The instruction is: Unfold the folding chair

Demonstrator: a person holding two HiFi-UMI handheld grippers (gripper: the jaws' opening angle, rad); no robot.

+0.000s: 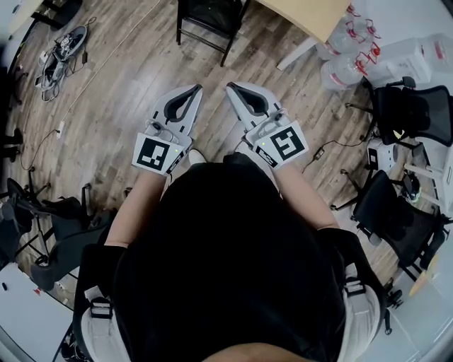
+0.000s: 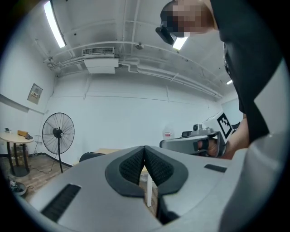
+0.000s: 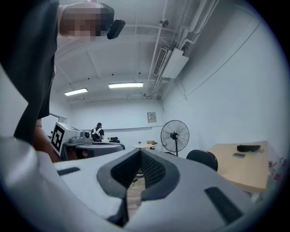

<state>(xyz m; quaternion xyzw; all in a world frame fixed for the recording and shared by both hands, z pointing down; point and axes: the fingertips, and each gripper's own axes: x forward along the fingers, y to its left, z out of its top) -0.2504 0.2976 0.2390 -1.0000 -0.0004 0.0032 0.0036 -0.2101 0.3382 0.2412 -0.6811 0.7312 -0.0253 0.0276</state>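
Folding chair [image 1: 207, 15] ahead; left tool [image 1: 197, 88] well apart

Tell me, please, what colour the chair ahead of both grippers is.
Black; the chair shows best in the head view, near the top edge.

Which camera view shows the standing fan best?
The left gripper view: the standing fan shows there with its head and a long stretch of pole. The right gripper view shows the head and little pole. The head view misses it.
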